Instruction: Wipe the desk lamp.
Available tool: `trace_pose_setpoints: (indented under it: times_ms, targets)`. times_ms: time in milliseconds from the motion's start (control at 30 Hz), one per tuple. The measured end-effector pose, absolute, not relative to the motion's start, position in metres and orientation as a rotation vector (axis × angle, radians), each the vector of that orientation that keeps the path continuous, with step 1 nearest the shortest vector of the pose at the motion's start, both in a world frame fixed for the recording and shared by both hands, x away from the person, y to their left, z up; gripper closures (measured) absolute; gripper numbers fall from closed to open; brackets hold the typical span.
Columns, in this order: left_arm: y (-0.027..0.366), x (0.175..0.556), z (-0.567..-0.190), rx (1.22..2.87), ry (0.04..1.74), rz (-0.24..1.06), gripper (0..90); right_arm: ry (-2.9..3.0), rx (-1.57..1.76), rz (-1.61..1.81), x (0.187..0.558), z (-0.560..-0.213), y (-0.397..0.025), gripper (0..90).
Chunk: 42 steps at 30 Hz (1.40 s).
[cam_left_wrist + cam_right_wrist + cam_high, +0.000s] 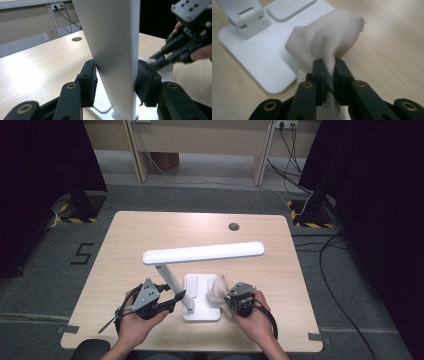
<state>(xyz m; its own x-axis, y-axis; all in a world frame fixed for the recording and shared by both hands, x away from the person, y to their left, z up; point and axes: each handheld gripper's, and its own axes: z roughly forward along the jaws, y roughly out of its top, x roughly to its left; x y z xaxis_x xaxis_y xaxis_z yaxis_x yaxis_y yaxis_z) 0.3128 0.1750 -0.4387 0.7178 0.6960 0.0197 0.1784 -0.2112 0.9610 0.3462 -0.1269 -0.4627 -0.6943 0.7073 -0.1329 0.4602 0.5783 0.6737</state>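
Left hand-held gripper [176, 300] jaws clamped, right hand-held gripper [223, 301] jaws pinched; forearms low

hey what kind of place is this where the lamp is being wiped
Probably a lab or recording room, not a home: a lone wooden table on grey carpet, black curtains at both sides, hazard-taped stand feet, and cables running to wall sockets.

Carrying a white desk lamp [200, 270] near the front edge of the pale wood-grain counter [130, 240], its flat base [202, 312] lying directly on the surface. Showing a round dark cable hole [233, 226] toward the far edge. Standing on grey carpet floor [45, 270].
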Motion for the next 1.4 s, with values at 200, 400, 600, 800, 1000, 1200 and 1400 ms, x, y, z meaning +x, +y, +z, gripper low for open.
trace_pose_setpoints:
  times_ms: [200,400,600,800,1000,1200,1400]
  targets:
    - [0.175,0.313,-0.439,1.753,0.696,0.55,54.7,2.263,1.049,0.916,0.361,-0.454,-0.152,81.1]
    - [0.175,0.313,-0.439,1.754,0.695,0.549,54.7,2.147,1.168,0.884,0.389,-0.458,-0.178,80.4]
    - [0.175,0.313,-0.439,1.753,0.697,0.545,54.7,2.118,1.248,0.818,0.413,-0.476,-0.194,80.4]
    - [0.175,0.313,-0.439,1.752,0.698,0.547,54.8,2.124,1.269,0.77,0.423,-0.49,-0.196,77.8]
    - [0.175,0.313,-0.439,1.753,0.699,0.547,54.9,2.118,1.284,0.748,0.423,-0.494,-0.198,67.4]
    - [0.175,0.314,-0.439,1.751,0.703,0.546,55.1,2.063,1.259,0.783,0.417,-0.484,-0.198,55.1]
    - [0.177,0.314,-0.439,1.745,0.707,0.547,55.5,2.034,1.227,0.813,0.407,-0.474,-0.199,54.5]
